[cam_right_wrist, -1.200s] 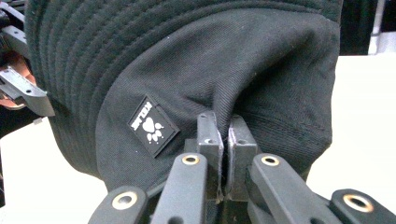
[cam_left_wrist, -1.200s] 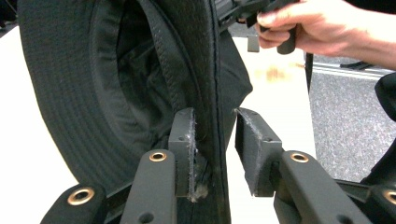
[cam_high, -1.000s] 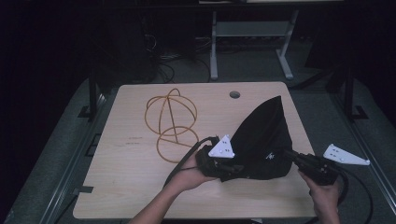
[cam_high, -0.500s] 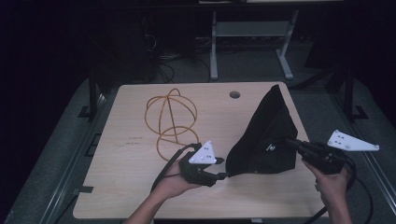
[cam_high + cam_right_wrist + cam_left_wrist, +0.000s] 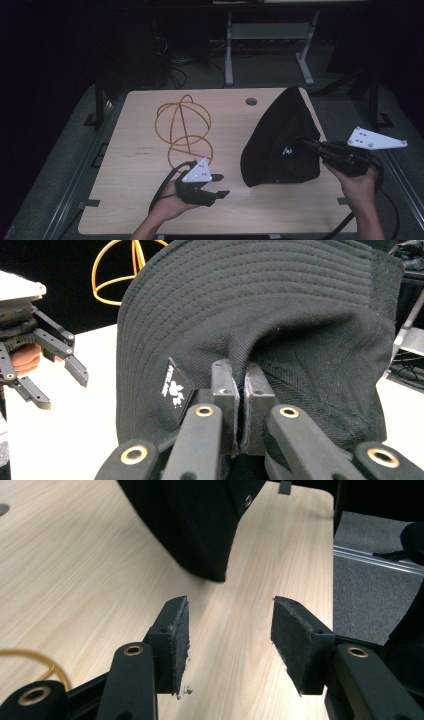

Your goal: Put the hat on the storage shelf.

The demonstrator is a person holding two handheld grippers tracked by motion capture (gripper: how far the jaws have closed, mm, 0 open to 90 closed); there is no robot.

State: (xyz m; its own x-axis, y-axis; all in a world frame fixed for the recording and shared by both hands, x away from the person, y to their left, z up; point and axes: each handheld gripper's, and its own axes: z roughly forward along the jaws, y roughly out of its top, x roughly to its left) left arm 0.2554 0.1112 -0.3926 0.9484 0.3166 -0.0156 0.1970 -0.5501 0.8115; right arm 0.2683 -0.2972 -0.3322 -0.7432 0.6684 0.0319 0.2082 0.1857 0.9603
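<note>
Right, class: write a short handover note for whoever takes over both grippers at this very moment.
Right gripper: jaws shut on a fold of the black hat, holding it up at the table's right side, its lower edge on or near the wood.
Left gripper: open, holding nothing, hovering over the wooden table left of the hat, jaws pointing toward it.
Orange wire frame: standing on the table behind the left gripper, untouched.
Done: hat gripped on one side.
Left: probably take the hat's free edge with the left gripper; what follows, perhaps setting it on the frame, is a guess.
</note>
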